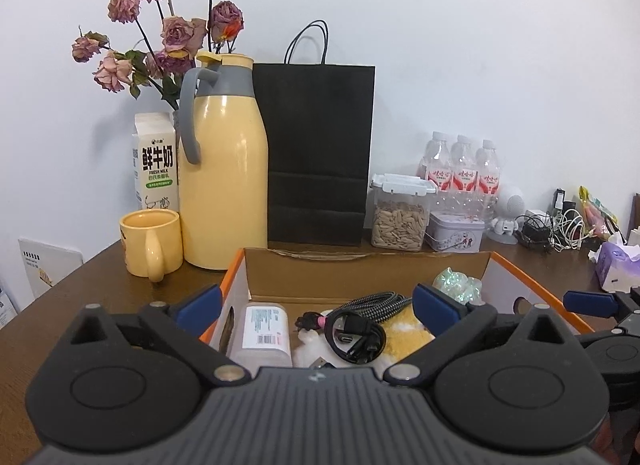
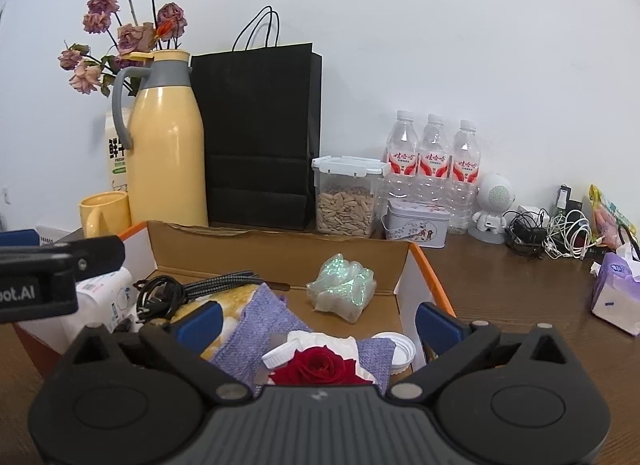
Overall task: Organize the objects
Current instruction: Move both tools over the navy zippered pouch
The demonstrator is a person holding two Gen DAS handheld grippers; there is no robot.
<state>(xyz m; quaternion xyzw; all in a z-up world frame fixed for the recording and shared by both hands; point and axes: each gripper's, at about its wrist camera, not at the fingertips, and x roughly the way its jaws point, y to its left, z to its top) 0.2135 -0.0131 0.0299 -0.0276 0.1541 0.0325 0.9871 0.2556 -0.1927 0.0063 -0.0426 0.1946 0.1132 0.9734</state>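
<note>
- On the brown table (image 2: pixel 500 285), an open cardboard box (image 2: pixel 280 253) stands in front of a yellow jug (image 1: pixel 224 169) and a black paper bag (image 1: pixel 320 153).
- Left gripper (image 1: pixel 316 301): jaws wide apart, nothing between them, over the box's left part.
- Right gripper (image 2: pixel 318 319): jaws wide apart, nothing gripped.
- Inside the box: a coiled black cable (image 1: pixel 356 329), a white bottle (image 1: pixel 264 333), a purple cloth (image 2: pixel 264 317), a red rose (image 2: pixel 320 367) and a glittery packet (image 2: pixel 344 289).

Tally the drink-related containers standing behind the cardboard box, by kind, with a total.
Water bottles: 3
Yellow thermos jug: 1
Yellow mug: 1
Milk carton: 1
Total: 6
</note>
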